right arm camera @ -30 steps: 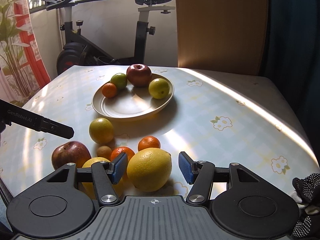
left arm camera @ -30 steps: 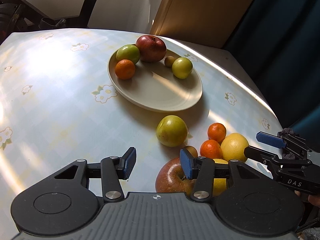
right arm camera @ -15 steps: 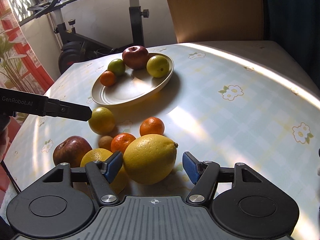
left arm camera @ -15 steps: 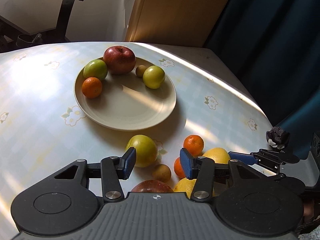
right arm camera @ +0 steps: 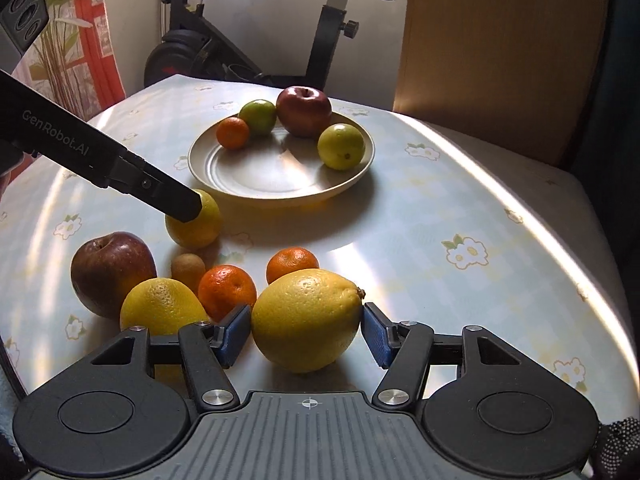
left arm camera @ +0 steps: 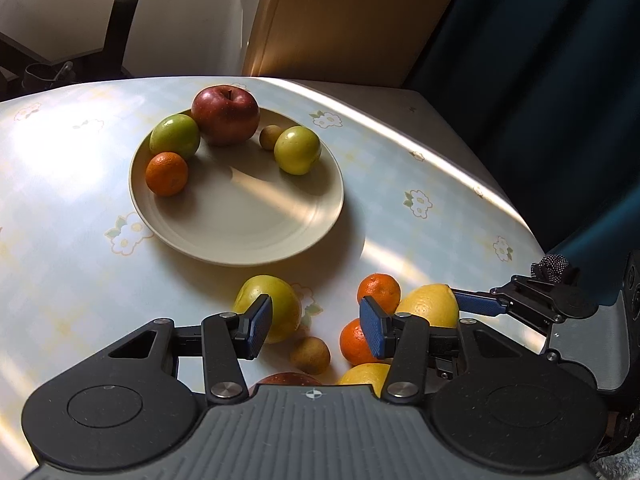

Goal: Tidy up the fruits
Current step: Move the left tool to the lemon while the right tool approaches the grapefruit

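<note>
Left wrist: plate (left arm camera: 280,236) w/ apple (left arm camera: 225,115), tangerine (left arm camera: 166,173), 3 others.

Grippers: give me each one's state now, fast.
Left gripper: open, holding nothing, above the loose fruit.
Right gripper: open, its blue pads either side of the large yellow lemon, not yet clamped.

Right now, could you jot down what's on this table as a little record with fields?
plate: holds a red apple, two green fruits, one mandarin and a small brown fruit
loose on table: apple, two lemons, two mandarins, a yellow-green fruit, a small brown fruit
right gripper: open, pads either side of the big lemon
left gripper: open, holding nothing
</note>
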`<state>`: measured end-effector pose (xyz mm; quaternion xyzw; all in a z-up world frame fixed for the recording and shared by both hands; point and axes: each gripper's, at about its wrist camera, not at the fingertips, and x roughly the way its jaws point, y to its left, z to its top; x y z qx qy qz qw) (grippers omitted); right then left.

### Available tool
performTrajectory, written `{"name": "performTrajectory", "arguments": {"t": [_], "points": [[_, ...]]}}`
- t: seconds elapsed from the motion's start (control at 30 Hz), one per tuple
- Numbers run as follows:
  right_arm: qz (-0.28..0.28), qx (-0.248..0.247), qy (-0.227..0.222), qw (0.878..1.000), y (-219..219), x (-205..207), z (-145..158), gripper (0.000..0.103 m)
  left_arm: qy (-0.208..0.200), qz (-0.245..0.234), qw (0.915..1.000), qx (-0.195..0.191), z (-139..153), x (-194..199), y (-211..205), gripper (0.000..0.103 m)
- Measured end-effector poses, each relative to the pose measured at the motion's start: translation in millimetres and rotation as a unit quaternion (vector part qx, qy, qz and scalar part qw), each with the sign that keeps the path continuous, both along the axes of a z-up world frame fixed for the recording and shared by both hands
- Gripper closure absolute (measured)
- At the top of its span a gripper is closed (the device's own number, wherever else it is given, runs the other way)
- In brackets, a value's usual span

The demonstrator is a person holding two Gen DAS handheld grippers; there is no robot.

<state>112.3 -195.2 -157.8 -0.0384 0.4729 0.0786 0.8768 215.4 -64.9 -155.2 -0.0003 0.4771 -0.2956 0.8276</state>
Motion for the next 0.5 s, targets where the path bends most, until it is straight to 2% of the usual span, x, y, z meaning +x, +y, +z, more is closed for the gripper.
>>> {"name": "performTrajectory", "arguments": {"t": [0.07, 0.17, 0.4, 0.5], "points": [[0.029, -0.027, 0.005, 0.999, -2, 8, 0, 0.047, 0.002, 0.001, 1.0, -0.003, 0, 1, 0, 0.053], [0.036, -0.02, 0.015, 0.999, -11, 18, 0, 0.046, 0.003, 0.004, 1.0, -0.005, -1, 3, -1, 0.053], [-0.009, 0.004, 0.024, 1.0, -31, 19, -4, 0.044, 0.01, 0.008, 0.9998, -0.012, -3, 11, -7, 0.053], [-0.025, 0.022, 0.027, 0.999, -38, 15, -8, 0.047, 0.01, 0.001, 0.9999, -0.013, -3, 13, -14, 0.053]]}}
